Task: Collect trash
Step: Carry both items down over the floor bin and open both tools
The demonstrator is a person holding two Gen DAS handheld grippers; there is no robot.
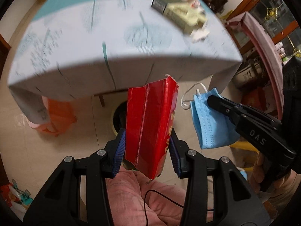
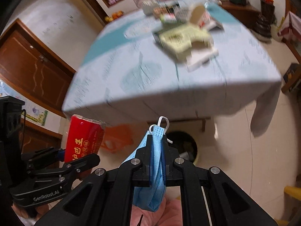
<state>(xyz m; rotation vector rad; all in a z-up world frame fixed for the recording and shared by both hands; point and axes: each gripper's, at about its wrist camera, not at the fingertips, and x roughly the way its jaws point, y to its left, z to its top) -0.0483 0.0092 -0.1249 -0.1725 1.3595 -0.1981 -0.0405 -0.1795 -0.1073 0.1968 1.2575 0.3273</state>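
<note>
My left gripper is shut on a flattened red snack box and holds it upright in the air in front of the table; the box also shows in the right wrist view. My right gripper is shut on a folded blue face mask with white ear loops; the mask also shows in the left wrist view, hanging from the right gripper. A round trash bin stands on the floor under the table's edge, beyond both grippers; it also shows behind the box in the left wrist view.
A table with a pale blue cloth fills the upper view. On it lie a pale green box, white tissue and other packets. An orange plastic bag sits under the table. A pink chair back stands at right.
</note>
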